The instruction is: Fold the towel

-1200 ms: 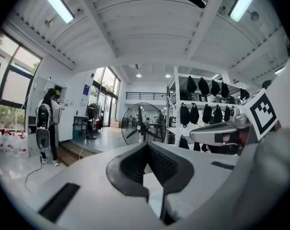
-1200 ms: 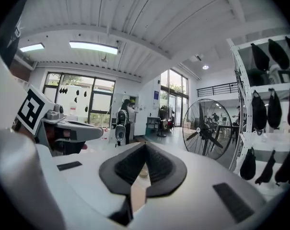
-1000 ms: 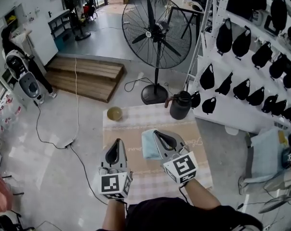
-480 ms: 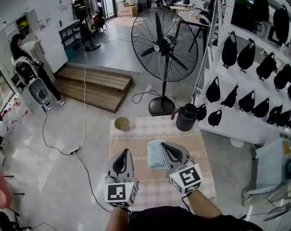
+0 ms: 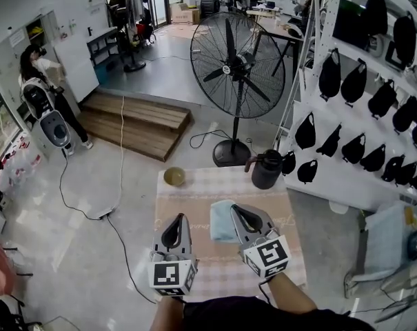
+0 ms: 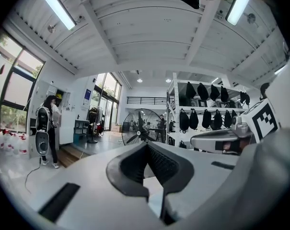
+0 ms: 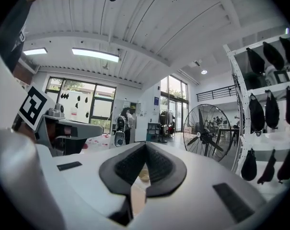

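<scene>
A light blue towel lies folded in a small square on the checkered tablecloth in the head view. My right gripper hovers level over the towel's right edge and hides part of it. My left gripper is held level to the towel's left, apart from it. Both are shut with nothing between the jaws. In the left gripper view the jaws meet at the tip, and the right gripper's body shows to the right. The right gripper view also shows its jaws closed and empty.
A small bowl sits at the table's far left corner and a black jug at the far right. A large standing fan is behind the table. A rack of black bags stands to the right. A person stands far left.
The head view has tilted up a little, so the table sits lower in the picture. Both grippers stay shut and the towel lies where it was.
</scene>
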Available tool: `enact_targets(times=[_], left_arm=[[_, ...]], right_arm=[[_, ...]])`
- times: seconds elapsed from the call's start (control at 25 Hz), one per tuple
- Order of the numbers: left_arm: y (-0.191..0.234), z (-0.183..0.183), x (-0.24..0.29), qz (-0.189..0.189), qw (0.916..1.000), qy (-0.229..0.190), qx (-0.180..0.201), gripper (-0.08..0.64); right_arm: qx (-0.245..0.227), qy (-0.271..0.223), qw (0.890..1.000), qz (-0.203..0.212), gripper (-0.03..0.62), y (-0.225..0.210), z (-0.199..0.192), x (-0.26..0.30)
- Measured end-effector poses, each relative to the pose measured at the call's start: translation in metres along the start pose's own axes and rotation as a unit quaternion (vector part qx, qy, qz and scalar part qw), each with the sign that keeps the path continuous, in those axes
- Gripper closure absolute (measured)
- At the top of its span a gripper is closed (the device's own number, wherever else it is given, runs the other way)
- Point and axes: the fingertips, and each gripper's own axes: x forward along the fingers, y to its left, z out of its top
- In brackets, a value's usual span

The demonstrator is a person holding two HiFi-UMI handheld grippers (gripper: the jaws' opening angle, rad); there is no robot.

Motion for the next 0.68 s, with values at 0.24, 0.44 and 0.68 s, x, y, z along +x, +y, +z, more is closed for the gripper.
enact_targets(times=[0.24,0.44,0.68], left_arm=[[0.0,-0.002,0.003,0.002,1.0,0.003,-0.005,0.555],[0.006,-0.004,0.007,0.006,0.9999,0.01,-0.009,0.555],[0.012,-0.007,0.007,0.01,0.9998,0.011,-0.01,0.555]], right_arm=[[0.011,-0.002,1.0,0.002,0.591,-0.004,0.001,0.0],[0.011,-0.004,1.0,-0.002,0.591,-0.008,0.007,0.0],[0.01,-0.003,1.0,-0.006,0.591,-0.011,0.004,0.001]])
